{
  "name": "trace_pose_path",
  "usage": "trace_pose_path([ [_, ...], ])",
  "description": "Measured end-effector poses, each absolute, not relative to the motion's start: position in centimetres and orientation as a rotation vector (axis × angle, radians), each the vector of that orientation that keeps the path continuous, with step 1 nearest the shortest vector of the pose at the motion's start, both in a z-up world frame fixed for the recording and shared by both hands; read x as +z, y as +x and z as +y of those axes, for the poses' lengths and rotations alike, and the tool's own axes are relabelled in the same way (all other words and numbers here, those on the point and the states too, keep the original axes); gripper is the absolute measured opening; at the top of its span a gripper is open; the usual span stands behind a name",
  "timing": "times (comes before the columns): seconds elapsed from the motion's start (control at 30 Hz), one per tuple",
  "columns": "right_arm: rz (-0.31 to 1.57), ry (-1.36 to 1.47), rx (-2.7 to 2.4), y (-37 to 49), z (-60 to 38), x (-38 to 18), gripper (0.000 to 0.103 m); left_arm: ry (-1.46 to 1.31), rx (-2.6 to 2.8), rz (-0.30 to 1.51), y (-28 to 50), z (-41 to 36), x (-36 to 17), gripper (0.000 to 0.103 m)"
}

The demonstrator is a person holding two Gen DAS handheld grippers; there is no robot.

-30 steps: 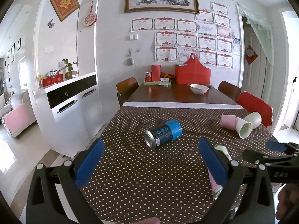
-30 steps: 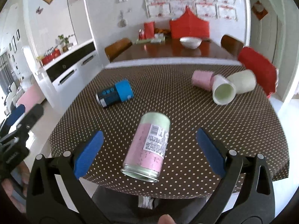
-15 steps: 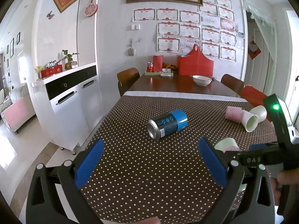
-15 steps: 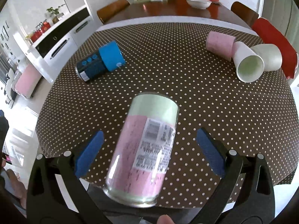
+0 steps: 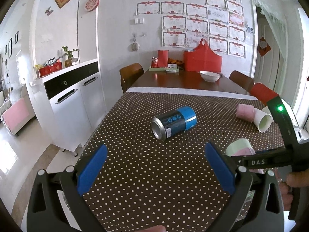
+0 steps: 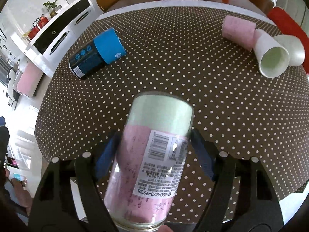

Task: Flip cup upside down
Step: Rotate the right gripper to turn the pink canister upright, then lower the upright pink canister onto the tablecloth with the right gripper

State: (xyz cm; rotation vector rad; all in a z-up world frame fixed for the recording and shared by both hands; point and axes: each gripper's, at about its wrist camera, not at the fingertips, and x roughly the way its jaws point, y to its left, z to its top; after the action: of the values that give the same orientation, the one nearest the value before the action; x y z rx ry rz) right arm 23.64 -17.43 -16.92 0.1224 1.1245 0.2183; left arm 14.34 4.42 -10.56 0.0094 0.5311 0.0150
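A pink and pale green glass cup lies between the blue pads of my right gripper, which is shut on it near the table's front edge. Its green end points away from the camera. In the left wrist view this cup shows behind the right gripper's black frame. My left gripper is open and empty above the dotted tablecloth. A blue and black can-shaped cup lies on its side ahead of it, also in the right wrist view.
A pink cup and two white cups lie on their sides at the right of the tablecloth. A white bowl and red bags stand at the far end. A white cabinet stands left.
My right gripper has moved down over the pink and green cup and shut on it. The left gripper stayed open and shifted only slightly.
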Motion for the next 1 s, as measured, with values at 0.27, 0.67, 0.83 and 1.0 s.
trace_pose_path([
  [0.27, 1.086, 0.223, 0.287, 23.3, -18.6, -16.1, 0.072, 0.007, 0.015, 0.548, 14.4, 4.5, -11.0, 0.099],
  [0.67, 0.778, 0.257, 0.308, 19.0, -19.2, -10.5, 0.070, 0.019, 0.014, 0.521, 13.0, 4.0, -9.8, 0.099],
  [0.83, 0.579, 0.148, 0.229, 16.5, -18.1, -7.6, 0.070, 0.014, 0.024, 0.511, 12.7, 4.1, -9.4, 0.099],
  [1.0, 0.431, 0.018, 0.143, 14.4, -17.0, -6.9, 0.070, 0.009, 0.026, 0.512, 12.6, 3.9, -9.3, 0.099],
])
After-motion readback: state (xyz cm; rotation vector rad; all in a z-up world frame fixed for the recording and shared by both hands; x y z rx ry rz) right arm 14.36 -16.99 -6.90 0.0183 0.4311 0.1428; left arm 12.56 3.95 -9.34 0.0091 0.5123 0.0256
